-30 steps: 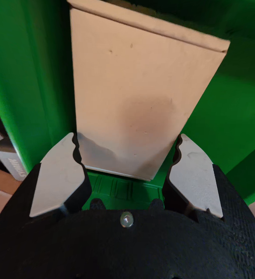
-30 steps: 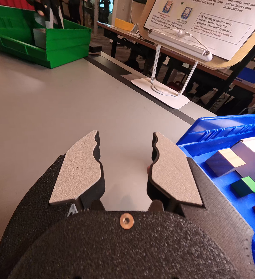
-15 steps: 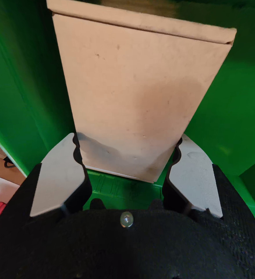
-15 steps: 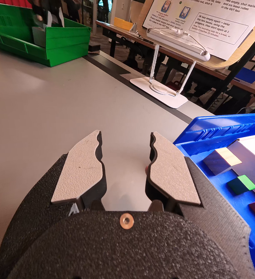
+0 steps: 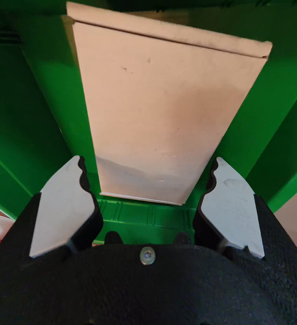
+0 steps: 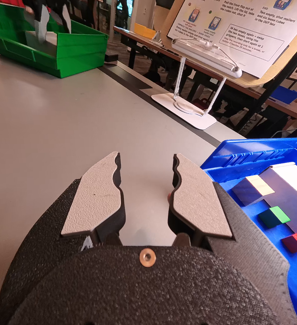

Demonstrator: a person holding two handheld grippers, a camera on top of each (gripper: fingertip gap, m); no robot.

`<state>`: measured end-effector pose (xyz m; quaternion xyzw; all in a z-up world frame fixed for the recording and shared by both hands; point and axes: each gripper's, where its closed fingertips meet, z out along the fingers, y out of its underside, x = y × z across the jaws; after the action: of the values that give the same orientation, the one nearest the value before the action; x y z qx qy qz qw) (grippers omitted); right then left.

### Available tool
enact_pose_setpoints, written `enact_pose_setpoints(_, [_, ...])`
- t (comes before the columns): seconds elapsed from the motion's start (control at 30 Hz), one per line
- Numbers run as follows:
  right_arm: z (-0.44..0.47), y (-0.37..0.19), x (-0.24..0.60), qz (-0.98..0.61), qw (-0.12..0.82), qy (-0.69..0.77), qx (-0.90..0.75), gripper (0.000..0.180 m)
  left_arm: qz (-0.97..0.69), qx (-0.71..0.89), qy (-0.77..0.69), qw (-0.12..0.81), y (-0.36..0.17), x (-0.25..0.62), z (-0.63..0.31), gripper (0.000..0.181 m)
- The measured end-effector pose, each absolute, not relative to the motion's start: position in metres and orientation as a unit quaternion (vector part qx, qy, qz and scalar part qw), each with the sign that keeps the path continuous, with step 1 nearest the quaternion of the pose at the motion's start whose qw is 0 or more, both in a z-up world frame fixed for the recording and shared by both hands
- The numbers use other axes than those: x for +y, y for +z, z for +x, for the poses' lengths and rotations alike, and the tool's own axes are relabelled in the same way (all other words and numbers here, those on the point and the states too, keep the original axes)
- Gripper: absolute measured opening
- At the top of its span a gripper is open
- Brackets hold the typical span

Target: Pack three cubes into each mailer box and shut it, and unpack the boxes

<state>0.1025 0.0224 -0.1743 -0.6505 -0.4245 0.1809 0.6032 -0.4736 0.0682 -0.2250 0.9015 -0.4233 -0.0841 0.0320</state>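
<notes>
At the far left of the scene, the left gripper (image 5: 147, 175) reaches down into the green plastic bin (image 5: 21, 114), its two white-faced fingers spread wide to either side of the near end of a closed pale cardboard mailer box (image 5: 154, 109); a sliver of green shows between each finger and the box's edges, so nothing is clamped. The mailer lies flat on the bin floor with its lid seam at the far end, probably placed there as the stock to be fetched, and the wide spread suits straddling its narrow width before a squeeze. Seen from the right wrist view, the same bin (image 6: 77, 52) sits at the far left of the grey tabletop (image 6: 56, 123), with the other gripper's fingers dipping into it. Further right stands a white document stand (image 6: 193, 112) holding an instruction sheet, angled toward the worker for reading. The right gripper (image 6: 147, 168) hovers low over bare table, jaws parted and holding nothing, seemingly waiting near the cubes. At the far right, the blue plastic bin (image 6: 249, 147) holds a natural wood cube (image 6: 253, 190), a green cube (image 6: 274, 217) and a red cube (image 6: 296, 242) beside a second white mailer box (image 6: 295, 177), loose and within easy reach for packing.
</notes>
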Motion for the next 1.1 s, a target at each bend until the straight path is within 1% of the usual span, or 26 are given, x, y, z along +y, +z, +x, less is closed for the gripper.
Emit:
enact_pose_setpoints(0.1, [0.105,-0.176,0.024,-0.653,0.603,0.174,-0.424,0.057,0.899,-0.428,-0.079,0.044,-0.234,0.066,-0.478,0.133])
enact_pose_setpoints(0.2, [0.108,-0.176,0.027,-0.658,0.604,0.172,-0.416,0.057,0.892,-0.442,-0.082,0.042,-0.242,0.067,-0.476,0.129])
enact_pose_setpoints(0.4, [0.106,-0.176,0.026,-0.657,0.602,0.174,-0.419,0.056,0.892,-0.439,-0.104,0.028,-0.234,0.059,-0.480,0.129])
enact_pose_setpoints(0.5, [0.104,-0.175,0.023,-0.653,0.603,0.178,-0.423,0.056,0.898,-0.426,-0.110,-0.004,-0.213,0.057,-0.481,0.128])
enact_pose_setpoints(0.7, [0.100,-0.171,0.015,-0.641,0.605,0.186,-0.433,0.056,0.897,-0.413,-0.139,-0.078,-0.131,0.049,-0.470,0.128])
enact_pose_setpoints(0.8, [0.096,-0.168,0.010,-0.633,0.608,0.191,-0.439,0.056,0.882,-0.437,-0.120,-0.126,-0.098,0.039,-0.425,0.128])
enact_pose_setpoints(0.87, [0.093,-0.167,0.006,-0.627,0.608,0.193,-0.446,0.056,0.865,-0.471,-0.094,-0.144,-0.090,0.027,-0.380,0.128])
enact_pose_setpoints(0.97, [0.086,-0.170,0.000,-0.622,0.603,0.196,-0.460,0.057,0.826,-0.540,-0.053,-0.153,-0.103,0.007,-0.305,0.128])
enact_pose_setpoints(1.1, [0.071,-0.177,-0.012,-0.612,0.591,0.192,-0.490,0.057,0.779,-0.606,-0.027,-0.158,-0.141,-0.008,-0.213,0.128])
